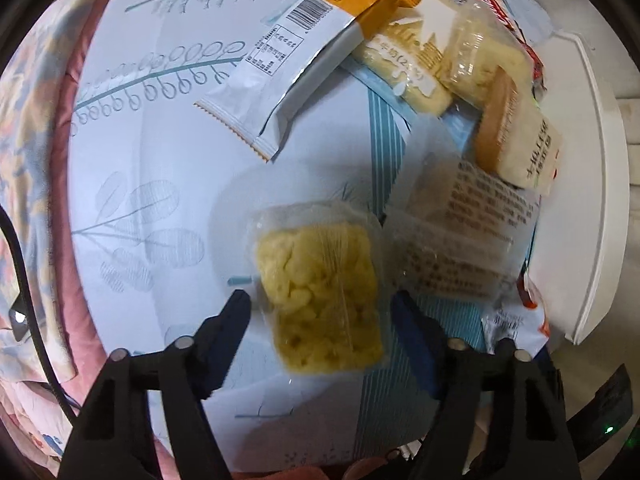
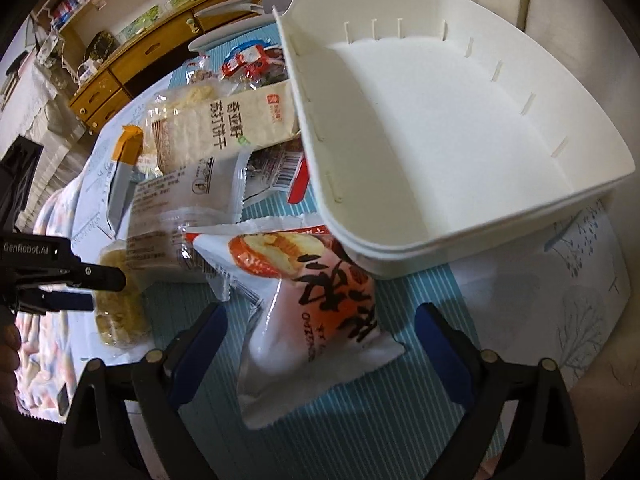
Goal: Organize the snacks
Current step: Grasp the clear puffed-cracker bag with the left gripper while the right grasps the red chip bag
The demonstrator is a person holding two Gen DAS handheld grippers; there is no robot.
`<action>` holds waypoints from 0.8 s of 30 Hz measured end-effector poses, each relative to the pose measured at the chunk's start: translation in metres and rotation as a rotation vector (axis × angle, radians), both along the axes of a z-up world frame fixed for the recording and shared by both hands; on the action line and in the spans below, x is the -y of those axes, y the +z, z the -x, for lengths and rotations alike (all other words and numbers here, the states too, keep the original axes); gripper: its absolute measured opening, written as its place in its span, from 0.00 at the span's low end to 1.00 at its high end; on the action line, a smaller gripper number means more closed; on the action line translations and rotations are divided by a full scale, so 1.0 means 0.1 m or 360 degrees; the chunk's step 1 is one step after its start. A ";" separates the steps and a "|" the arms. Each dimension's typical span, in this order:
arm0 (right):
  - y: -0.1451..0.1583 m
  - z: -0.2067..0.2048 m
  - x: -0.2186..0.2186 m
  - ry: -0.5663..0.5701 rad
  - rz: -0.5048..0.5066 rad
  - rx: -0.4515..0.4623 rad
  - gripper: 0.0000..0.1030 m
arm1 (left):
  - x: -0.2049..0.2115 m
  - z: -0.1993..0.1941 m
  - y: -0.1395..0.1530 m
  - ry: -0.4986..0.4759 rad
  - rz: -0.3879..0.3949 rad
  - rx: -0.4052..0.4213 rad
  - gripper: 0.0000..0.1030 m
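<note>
A clear pack of yellow puffed snack [image 1: 320, 296] lies on the tablecloth between the open jaws of my left gripper [image 1: 320, 304]; the fingers stand on either side, not pressing it. The same pack [image 2: 118, 312] shows in the right wrist view beside the left gripper's fingers [image 2: 100, 278]. My right gripper [image 2: 320, 328] is open around a white and orange snack bag [image 2: 312, 320] that lies flat in front of the empty white bin [image 2: 500, 216]. Several other packs are piled: an orange and white wrapper [image 1: 288, 72], a cracker pack [image 2: 224, 128], a translucent pack [image 1: 472, 232].
The white bin's rim [image 1: 592, 184] borders the pile on the right in the left wrist view. A patterned light-blue tablecloth [image 1: 160, 184] covers the table. Pink floral bedding [image 1: 32, 160] lies beyond its left edge. Wooden drawers [image 2: 132, 60] stand far behind.
</note>
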State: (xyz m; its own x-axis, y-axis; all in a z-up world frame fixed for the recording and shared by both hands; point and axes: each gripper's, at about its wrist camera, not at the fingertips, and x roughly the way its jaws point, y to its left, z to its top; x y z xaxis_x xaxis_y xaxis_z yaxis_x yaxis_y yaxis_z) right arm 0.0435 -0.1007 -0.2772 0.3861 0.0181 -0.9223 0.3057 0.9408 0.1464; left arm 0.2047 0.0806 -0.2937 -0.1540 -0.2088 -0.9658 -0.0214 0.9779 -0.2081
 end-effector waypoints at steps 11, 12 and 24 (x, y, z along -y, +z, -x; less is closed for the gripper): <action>-0.08 0.00 -0.15 0.0037 -0.0011 -0.0130 0.64 | -0.16 -0.08 -0.21 -0.0017 0.0099 -0.0004 0.56; -0.07 0.02 -0.15 0.0027 -0.0038 -0.0144 0.63 | -0.18 -0.08 -0.22 -0.0015 0.0109 0.0000 0.56; 0.14 0.03 -0.54 0.0075 -0.0338 -0.0256 0.60 | -0.55 0.25 -0.18 0.0020 0.0019 -0.0028 0.54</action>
